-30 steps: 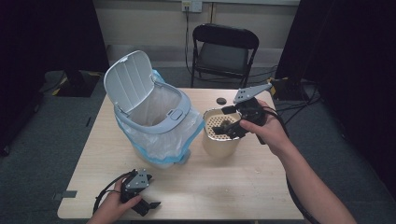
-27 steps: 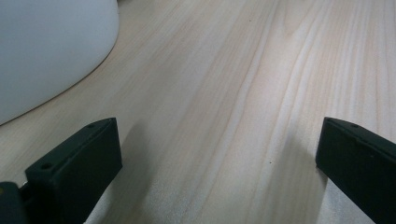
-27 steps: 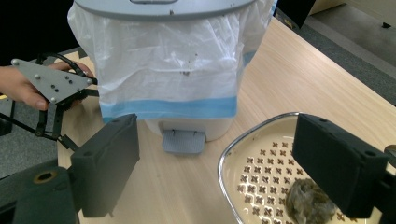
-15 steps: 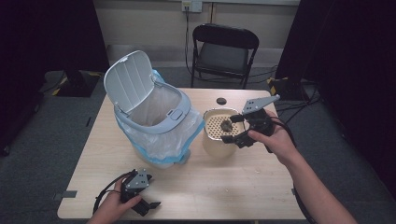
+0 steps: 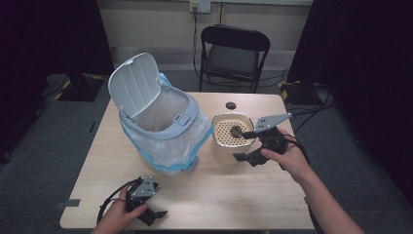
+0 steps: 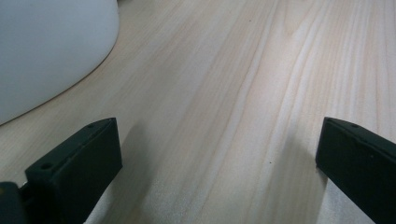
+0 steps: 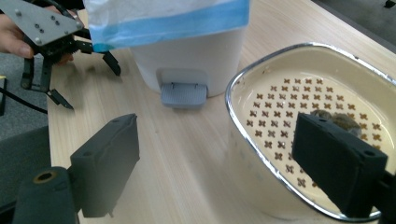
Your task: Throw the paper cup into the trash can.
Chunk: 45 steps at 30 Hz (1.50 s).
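Observation:
A cream container [image 5: 223, 150] with a perforated insert stands right of the white pedal bin [image 5: 160, 127], whose lid is up and which is lined with a blue-edged bag. My right gripper [image 5: 240, 144] is open and straddles the container's near wall, one jaw inside and one outside. In the right gripper view the container's metal rim [image 7: 254, 142] runs between the jaws of my right gripper [image 7: 224, 163], and a small dark lump [image 7: 337, 119] lies on the insert. My left gripper [image 5: 152, 210] rests open on the table near its front edge, with bare wood between the jaws of my left gripper [image 6: 215, 158].
A small black round thing [image 5: 231, 105] lies on the table behind the container. A black folding chair [image 5: 234, 48] stands beyond the table. The bin's grey pedal [image 7: 183, 93] faces the front. The bin's white base [image 6: 46, 51] is close to the left gripper.
My right gripper has come down and toward the person, from above the container to straddling its near wall. The left gripper has stayed put.

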### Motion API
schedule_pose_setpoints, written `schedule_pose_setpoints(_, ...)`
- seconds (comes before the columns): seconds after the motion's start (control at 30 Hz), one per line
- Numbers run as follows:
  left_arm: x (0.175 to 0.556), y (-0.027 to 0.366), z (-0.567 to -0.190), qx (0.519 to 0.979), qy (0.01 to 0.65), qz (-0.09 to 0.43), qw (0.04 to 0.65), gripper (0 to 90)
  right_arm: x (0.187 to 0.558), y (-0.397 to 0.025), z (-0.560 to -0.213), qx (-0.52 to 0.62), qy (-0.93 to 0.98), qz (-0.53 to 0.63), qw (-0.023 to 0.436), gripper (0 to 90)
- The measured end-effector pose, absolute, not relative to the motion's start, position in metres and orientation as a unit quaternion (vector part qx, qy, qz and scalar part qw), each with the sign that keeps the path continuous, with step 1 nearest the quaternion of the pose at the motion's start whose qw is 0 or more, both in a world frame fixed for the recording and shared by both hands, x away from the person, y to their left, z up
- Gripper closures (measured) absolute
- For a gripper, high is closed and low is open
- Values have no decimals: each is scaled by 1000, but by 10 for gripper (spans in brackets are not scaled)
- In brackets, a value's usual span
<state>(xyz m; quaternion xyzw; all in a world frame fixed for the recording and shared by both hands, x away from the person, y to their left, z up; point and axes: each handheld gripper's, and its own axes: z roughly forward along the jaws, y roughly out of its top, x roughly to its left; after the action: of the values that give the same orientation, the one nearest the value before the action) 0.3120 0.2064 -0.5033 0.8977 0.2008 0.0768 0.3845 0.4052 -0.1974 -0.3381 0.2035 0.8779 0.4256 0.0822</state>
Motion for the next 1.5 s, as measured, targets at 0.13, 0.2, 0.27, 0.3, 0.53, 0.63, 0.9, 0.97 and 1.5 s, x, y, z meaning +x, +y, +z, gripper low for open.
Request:
schedule_pose_setpoints(0.13, 312, 207, -503, 899, 199, 77, 383, 0, 402, -202, -346, 206, 879, 423, 84, 146)
schedule_pose_setpoints(0.2, 312, 206, -503, 898, 201, 77, 385, 0, 401, -204, -350, 208, 879, 420, 84, 146)
schedule_pose_setpoints(0.27, 312, 206, -503, 898, 201, 77, 384, 0, 399, -207, -354, 210, 878, 423, 81, 147)
schedule_pose_setpoints(0.3, 312, 206, -503, 898, 201, 77, 385, 0, 399, -208, -356, 211, 877, 424, 81, 146)
schedule_pose_setpoints(0.53, 312, 207, -503, 899, 199, 77, 383, 0, 394, -217, -368, 219, 878, 418, 82, 144)
schedule_pose_setpoints(0.63, 312, 206, -503, 898, 201, 77, 384, 0, 393, -221, -374, 224, 876, 419, 80, 144)
schedule_pose_setpoints(0.9, 312, 206, -503, 898, 201, 77, 384, 0, 386, -225, -395, 228, 881, 408, 81, 144)
schedule_pose_setpoints(0.97, 312, 206, -503, 898, 201, 77, 385, 0, 384, -225, -405, 229, 882, 405, 76, 144)
schedule_pose_setpoints(1.5, 312, 206, -503, 898, 201, 77, 384, 0, 376, -224, -451, 241, 885, 392, 73, 144)
